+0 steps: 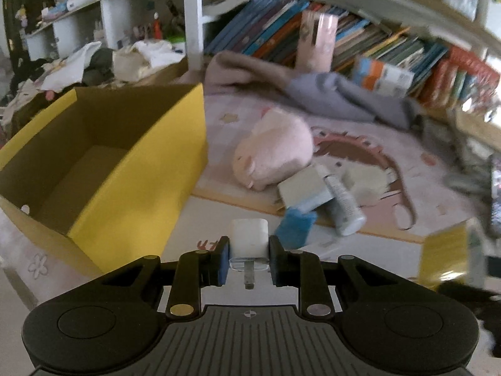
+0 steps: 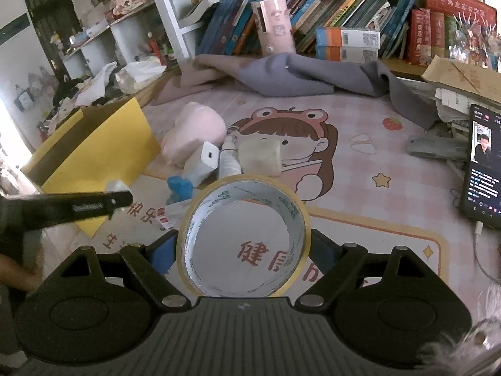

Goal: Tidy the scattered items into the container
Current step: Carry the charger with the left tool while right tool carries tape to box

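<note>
Beside the yellow box (image 1: 131,169), left jaws pinch a white charger plug (image 1: 249,239); right jaws grip a tape roll (image 2: 244,238).

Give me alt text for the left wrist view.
The left hand-held gripper is shut on a small white plug, beside an open yellow box. Beyond lie a pink plush toy, a tube and a blue cloth.

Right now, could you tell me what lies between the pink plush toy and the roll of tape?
In the right wrist view, a white charger block and a white tube lie between the pink plush toy and the roll of tape.
</note>
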The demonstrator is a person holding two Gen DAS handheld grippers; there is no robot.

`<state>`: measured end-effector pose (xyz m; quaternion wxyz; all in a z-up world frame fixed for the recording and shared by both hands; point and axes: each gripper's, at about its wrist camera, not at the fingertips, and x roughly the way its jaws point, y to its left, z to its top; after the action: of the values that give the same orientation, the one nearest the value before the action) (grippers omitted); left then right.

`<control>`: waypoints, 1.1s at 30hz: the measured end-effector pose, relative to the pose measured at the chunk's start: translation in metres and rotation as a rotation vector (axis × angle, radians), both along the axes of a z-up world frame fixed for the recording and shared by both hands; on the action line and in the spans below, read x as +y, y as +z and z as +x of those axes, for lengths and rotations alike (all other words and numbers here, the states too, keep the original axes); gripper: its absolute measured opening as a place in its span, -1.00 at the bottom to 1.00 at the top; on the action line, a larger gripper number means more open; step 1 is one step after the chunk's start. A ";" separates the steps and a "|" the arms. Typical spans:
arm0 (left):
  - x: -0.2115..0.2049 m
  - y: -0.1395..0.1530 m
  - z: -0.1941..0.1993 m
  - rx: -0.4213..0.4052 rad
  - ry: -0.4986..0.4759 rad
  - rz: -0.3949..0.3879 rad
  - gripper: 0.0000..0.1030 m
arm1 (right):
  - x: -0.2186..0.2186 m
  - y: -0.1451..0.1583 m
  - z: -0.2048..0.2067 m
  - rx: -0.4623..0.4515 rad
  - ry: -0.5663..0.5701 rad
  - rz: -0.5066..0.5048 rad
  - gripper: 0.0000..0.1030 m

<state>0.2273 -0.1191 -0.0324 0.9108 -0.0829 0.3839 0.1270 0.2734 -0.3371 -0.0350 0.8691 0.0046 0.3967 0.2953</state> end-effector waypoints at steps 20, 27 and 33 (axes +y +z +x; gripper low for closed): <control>0.047 0.041 -0.105 -0.153 -0.280 -0.036 -0.54 | 0.068 0.032 -0.096 -0.112 -0.043 -0.081 0.66; 0.083 0.038 -0.155 -0.152 -0.292 -0.045 -0.54 | 0.104 0.034 -0.152 -0.116 -0.049 -0.098 0.66; 0.108 0.032 -0.188 -0.144 -0.328 -0.045 -0.54 | 0.130 0.031 -0.195 -0.117 -0.062 -0.098 0.66</control>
<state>0.0397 -0.0113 -0.0003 0.9424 -0.0483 0.3287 -0.0380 0.0788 -0.2066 -0.0040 0.8988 -0.0430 0.3588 0.2481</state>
